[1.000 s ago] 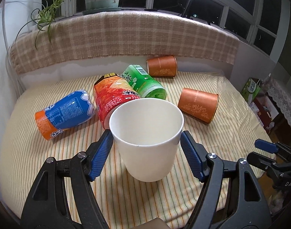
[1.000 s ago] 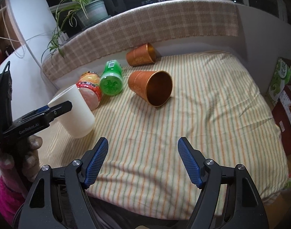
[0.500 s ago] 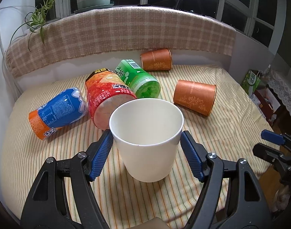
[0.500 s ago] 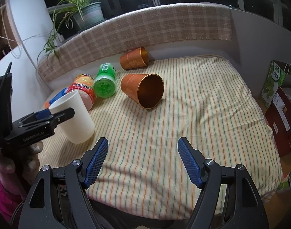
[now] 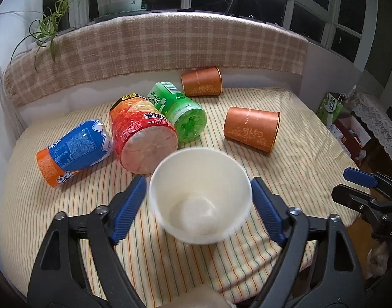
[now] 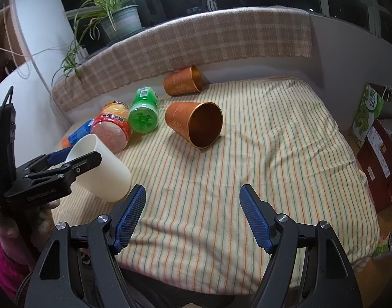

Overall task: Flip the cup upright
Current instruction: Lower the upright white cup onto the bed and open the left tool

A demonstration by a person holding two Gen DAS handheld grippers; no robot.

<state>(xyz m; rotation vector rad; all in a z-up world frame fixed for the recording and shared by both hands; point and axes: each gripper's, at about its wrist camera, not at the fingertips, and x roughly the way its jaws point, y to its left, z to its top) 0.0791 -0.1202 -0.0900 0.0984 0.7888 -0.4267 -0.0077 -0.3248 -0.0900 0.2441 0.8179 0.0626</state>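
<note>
white paper cup (image 5: 199,196) between blue pads of left hand-held gripper (image 5: 198,205), gripped | axis tilted, mouth toward camera, above striped bed (image 6: 273,154) | right hand-held gripper (image 6: 192,217) open, empty, at 3 o'clock

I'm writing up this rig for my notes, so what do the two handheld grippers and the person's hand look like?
Both the left gripper and right gripper are black plastic clamp frames with silver pivot screws and ribbed blue finger pads. The left one's body bears pale lettering and a black strap. The hand holding it shows a bright pink sleeve cuff.
</note>
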